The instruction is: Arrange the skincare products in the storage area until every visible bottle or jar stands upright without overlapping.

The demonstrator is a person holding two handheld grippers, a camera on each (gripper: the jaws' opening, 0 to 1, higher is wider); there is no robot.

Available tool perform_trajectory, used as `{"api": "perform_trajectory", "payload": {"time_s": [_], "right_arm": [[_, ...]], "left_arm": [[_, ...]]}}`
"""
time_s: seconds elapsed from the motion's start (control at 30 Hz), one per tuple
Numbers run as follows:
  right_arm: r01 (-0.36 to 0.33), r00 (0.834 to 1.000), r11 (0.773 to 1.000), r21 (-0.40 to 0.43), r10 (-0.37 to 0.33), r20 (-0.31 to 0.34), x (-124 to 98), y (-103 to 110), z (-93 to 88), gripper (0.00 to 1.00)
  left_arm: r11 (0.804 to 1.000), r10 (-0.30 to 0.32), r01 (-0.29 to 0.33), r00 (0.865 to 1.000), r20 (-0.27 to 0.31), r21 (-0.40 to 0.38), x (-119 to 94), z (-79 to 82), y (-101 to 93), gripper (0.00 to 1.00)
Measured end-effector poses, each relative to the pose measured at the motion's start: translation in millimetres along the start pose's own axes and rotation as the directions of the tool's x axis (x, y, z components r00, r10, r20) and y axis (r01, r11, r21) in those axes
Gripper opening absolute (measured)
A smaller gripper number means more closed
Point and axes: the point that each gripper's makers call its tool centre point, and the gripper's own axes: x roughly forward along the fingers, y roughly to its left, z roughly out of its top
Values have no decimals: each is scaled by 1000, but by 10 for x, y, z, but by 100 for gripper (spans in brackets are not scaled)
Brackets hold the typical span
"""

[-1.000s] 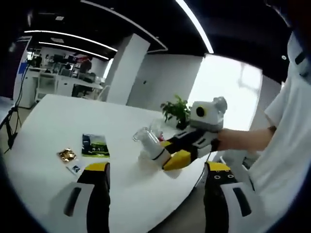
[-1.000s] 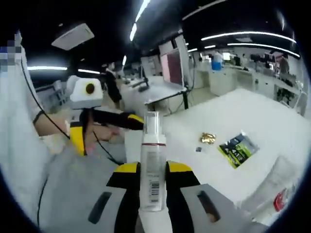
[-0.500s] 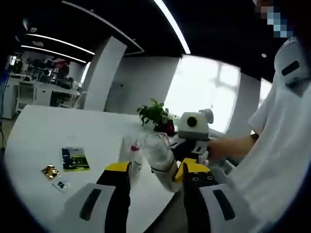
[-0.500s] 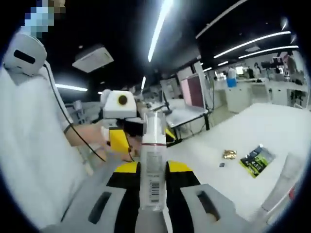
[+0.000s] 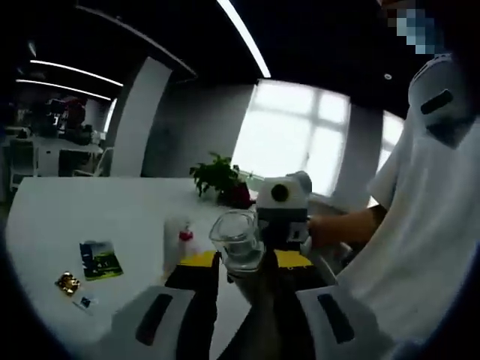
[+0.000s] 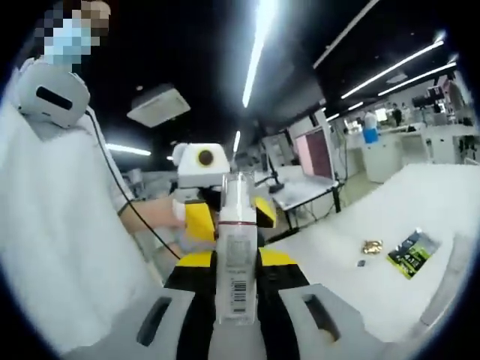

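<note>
A white skincare bottle [image 6: 235, 281] with a barcode label and a clear cap [image 5: 237, 240] stands upright between my right gripper's [image 6: 236, 259] jaws, which are shut on its body. My left gripper [image 5: 246, 261] faces it from the other side. Its yellow-tipped jaws sit close on either side of the clear cap with a thin gap showing, and that left gripper [image 6: 229, 217] appears just behind the cap in the right gripper view. The bottle is held in the air beside the white table [image 5: 90, 210]. A white tube [image 5: 178, 238] with a red end rests on the table.
A green packet [image 5: 100, 259] and a small gold wrapper [image 5: 67, 283] lie on the table, also seen as the packet [image 6: 411, 251] and wrapper [image 6: 371, 246]. A potted plant [image 5: 221, 178] stands at the far edge. The person in a white shirt [image 5: 427, 225] stands close by.
My left gripper has closed in on the bottle's cap and its jaws have narrowed around it. The right gripper kept the bottle and both views swung upward.
</note>
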Motion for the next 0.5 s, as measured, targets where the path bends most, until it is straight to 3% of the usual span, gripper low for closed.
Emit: {"api": "perform_trajectory", "payload": {"time_s": [0.13,0.23,0.37,0.5], "right_arm": [[8,1000,1000,-17,-8,2,-42,43,1,19],[38,999,999,-28,-39,-19,-65,37,-13,20],[133,986,989,-60,-138,-93,-137,-37,-60,21],[210,959,965,-160,-235,-159,-226,-85,-94,22]], "left_arm": [[1000,-14,13,999,-29,-22,44,44,-66,20],[995,-4,13,995,-99,95,102,20,-126,19],[976,34,7,983,-181,219,193,-6,-157,19],[949,34,44,970,-240,311,288,-27,-203,18]]}}
